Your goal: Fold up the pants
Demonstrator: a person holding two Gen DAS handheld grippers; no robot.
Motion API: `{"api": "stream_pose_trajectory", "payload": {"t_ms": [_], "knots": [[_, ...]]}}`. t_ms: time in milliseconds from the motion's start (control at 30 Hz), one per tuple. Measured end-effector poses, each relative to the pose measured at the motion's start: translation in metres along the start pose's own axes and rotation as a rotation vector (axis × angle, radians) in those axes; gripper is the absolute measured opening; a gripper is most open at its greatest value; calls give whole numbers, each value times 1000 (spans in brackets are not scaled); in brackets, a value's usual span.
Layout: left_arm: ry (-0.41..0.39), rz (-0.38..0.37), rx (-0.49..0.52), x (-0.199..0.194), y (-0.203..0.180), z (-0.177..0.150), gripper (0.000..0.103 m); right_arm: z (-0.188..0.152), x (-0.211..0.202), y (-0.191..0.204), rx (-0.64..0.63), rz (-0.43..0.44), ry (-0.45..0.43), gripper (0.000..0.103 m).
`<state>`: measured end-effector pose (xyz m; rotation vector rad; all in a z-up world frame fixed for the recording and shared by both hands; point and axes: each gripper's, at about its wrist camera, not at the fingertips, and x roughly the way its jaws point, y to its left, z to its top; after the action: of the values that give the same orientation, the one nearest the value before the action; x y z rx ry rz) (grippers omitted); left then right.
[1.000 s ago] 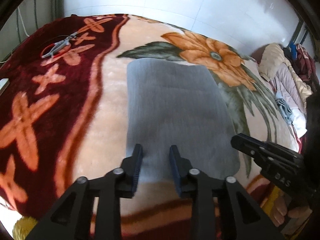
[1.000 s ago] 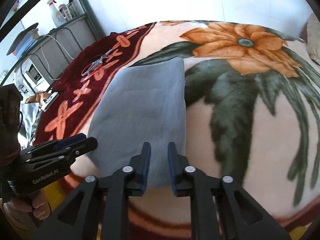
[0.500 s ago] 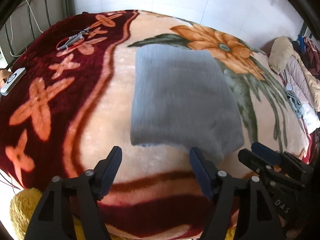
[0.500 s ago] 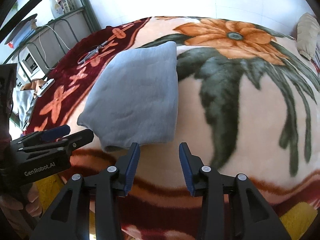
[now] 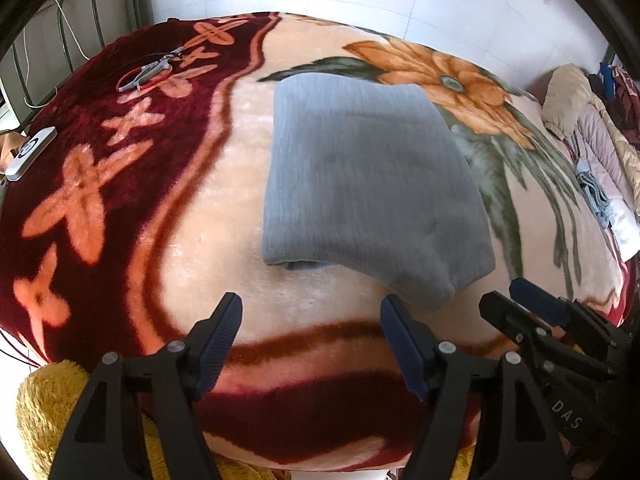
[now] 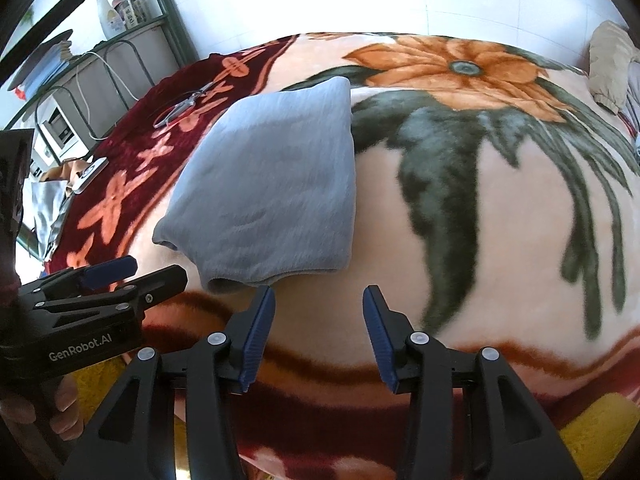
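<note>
Your folded grey knit pants (image 5: 372, 196) lie flat as a soft, squarish bundle on a plush fleece blanket (image 5: 208, 248) printed with a large orange flower, dark green leaves and a maroon border of orange crosses. The fabric is finely ribbed and matte; its far edge is straight, its sides taper slightly, and the near edge is a thick rounded fold where stacked layers show, with one corner sagging toward you. The bundle sits on the cream middle of the blanket, its right side overlapping the green leaves.

Your left gripper (image 5: 312, 340) hovers just short of that near edge, its black arms and ribbed blue pads spread wide, having just been opening, with only blanket between them. Your right gripper (image 6: 318, 332) hangs just beside the sagging corner, its jaws parted to a moderate gap, likewise just opened further, and nothing is between its pads. Neither touches the pants.

Open cream pile stretches to the left of the bundle and, more broadly, to the right across the leaf pattern. A pair of grey-handled scissors with a red loop (image 5: 150, 72) lies well apart on the maroon border, and a flat white rectangular device (image 5: 30, 152) rests at the blanket's left edge. Crumpled clothing in beige and pink (image 5: 580, 120) is heaped at the far right. The blanket's near edge drops away below your grippers onto yellow shaggy fabric (image 5: 44, 412).
</note>
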<state>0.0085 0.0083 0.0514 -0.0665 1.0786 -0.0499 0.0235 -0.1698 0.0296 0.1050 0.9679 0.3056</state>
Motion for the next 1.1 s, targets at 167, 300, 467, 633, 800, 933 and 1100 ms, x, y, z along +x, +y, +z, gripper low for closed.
{"api": "stream_pose_trajectory", "payload": {"t_ms": [167,300,467,633,800,933,1100], "knots": [[8,3,1,2,1,-1,76,-2,2,0,-3,-2,1,46],[11,8,4,4,1,-1,76,-2,2,0,-4,-1,1,46],[7,12,4,5,1,-2,76,-4,3,1,-10,-3,-2,47],[11,13,12,8,-1,-3,76,-4,4,2,-13,-3,-1,47],[16,10,21,9,-4,-4,76,-4,4,2,-12,-3,-1,46],[18,11,19,9,-4,-4,76,-5,5,3,-13,-1,-1,47],[21,11,15,10,-4,-5,76,-5,5,4,-17,0,0,46]]}}
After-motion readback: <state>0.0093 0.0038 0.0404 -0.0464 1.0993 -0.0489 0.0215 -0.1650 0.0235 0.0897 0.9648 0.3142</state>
